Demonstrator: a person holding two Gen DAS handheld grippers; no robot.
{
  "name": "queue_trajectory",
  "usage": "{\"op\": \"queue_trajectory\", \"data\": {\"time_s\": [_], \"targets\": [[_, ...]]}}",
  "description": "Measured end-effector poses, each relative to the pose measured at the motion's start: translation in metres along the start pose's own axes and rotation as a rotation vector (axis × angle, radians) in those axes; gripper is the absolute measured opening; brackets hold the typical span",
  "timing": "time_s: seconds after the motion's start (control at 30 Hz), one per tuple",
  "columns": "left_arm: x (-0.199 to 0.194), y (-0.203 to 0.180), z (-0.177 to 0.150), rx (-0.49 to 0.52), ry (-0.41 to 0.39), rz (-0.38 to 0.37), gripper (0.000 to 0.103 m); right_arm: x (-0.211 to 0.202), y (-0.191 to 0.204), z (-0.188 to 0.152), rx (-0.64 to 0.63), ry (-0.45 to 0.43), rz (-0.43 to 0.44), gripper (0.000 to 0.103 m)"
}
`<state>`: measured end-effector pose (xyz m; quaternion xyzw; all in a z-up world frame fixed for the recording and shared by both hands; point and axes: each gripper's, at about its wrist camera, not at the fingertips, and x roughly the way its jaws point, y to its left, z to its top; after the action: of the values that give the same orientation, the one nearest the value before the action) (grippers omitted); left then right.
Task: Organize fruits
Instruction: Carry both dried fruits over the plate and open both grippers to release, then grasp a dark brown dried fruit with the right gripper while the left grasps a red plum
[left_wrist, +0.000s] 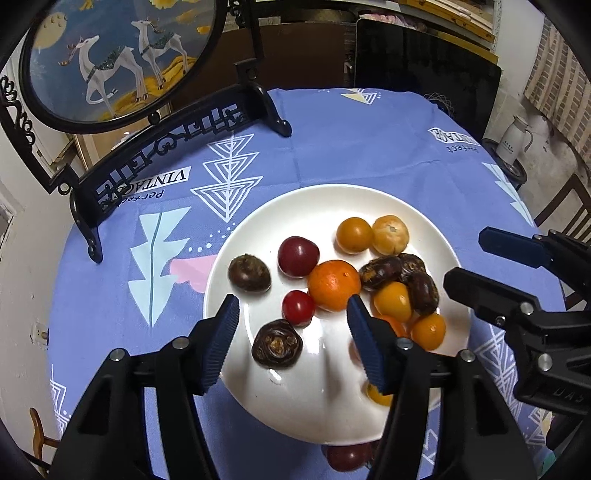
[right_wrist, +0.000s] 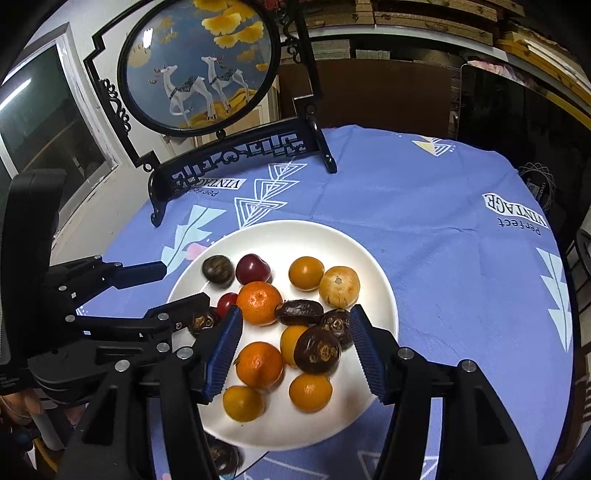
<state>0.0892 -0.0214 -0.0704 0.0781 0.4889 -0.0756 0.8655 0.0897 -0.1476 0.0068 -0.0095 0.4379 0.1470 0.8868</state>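
Hovering released and empty over the white plate (left_wrist: 258, 229) on the bench, the left gripper (left_wrist: 291, 347) frames a dark chestnut-like fruit (left_wrist: 277, 349) lying directly below, while the right gripper (right_wrist: 295, 347), equally unclenched, brackets the mandarin cluster (right_wrist: 259, 363).

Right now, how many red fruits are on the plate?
2: a larger red fruit toward the far side, and a smaller red fruit just nearer. More may be hidden.
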Motion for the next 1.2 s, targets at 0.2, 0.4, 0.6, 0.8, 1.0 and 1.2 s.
{"op": "queue_trajectory", "data": {"time_s": [0.2, 0.4, 0.6, 0.8, 1.0, 1.2], "targets": [[-0.017, -0.003, -0.012, -0.001, -0.015, -0.001, 0.059, -0.020, 0.005, -0.014, 0.000, -0.017, 0.013, 0.065], [-0.035, -0.006, -0.031, -0.001, -0.028, 0.001, 0.059, -0.036, 0.016, -0.042, -0.014, -0.014, 0.033, 0.065], [-0.045, -0.010, -0.047, 0.003, -0.026, 0.011, 0.060, -0.036, 0.029, -0.078, -0.030, 0.038, 0.045, 0.066], [-0.050, -0.009, -0.058, 0.003, -0.024, 0.012, 0.060, -0.028, 0.041, -0.103, -0.056, 0.085, 0.040, 0.066], [-0.050, 0.005, -0.070, -0.032, -0.015, 0.024, 0.065, -0.014, 0.049, -0.118, -0.076, 0.122, 0.035, 0.067], [-0.033, 0.039, -0.102, -0.130, 0.062, 0.024, 0.067, 0.005, 0.052, -0.132, -0.089, 0.170, 0.018, 0.067]]}}
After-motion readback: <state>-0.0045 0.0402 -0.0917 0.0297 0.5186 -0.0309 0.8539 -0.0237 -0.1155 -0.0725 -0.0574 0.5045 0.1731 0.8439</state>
